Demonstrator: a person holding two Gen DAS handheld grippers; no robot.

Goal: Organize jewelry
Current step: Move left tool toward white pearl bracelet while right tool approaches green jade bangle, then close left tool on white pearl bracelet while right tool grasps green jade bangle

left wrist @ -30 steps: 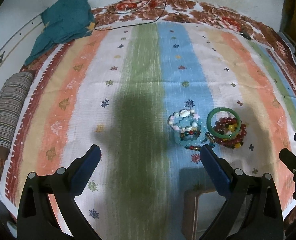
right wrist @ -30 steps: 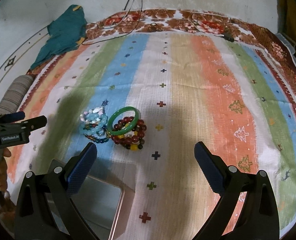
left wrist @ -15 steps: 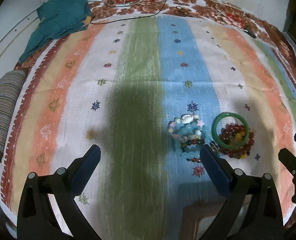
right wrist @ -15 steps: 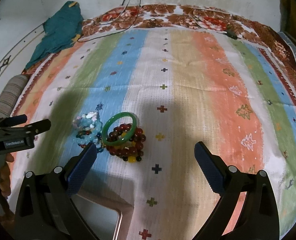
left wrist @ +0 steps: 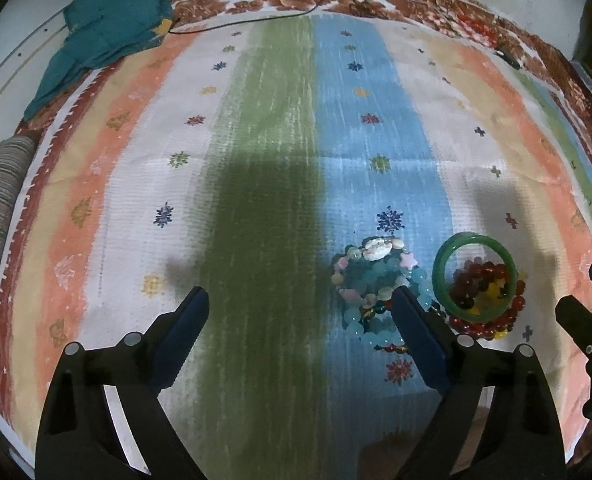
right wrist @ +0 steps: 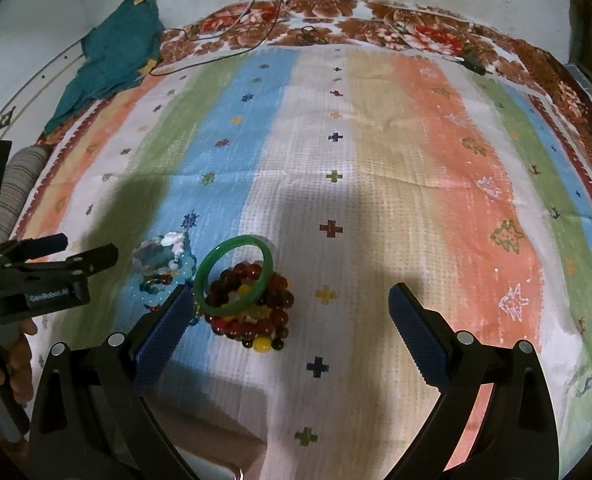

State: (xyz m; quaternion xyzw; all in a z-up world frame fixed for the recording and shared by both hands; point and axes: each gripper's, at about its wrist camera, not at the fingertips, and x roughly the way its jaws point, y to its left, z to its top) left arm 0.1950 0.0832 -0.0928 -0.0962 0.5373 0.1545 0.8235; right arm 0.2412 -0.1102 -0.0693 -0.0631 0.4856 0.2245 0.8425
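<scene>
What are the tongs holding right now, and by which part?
Nothing. Both the left tongs and right tongs are open and empty; the green bangle lies untouched on the bead bracelets.

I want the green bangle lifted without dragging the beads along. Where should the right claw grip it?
Grip the green bangle on its raised far rim, coming down from above with one finger inside the ring. It lies tilted on the red bead bracelets, so that rim stands clear of them. The right claw is open.

A bangle [right wrist: 235, 276] rests atop beads [right wrist: 256, 312], bracelets [right wrist: 164, 268] heaped just left.
</scene>
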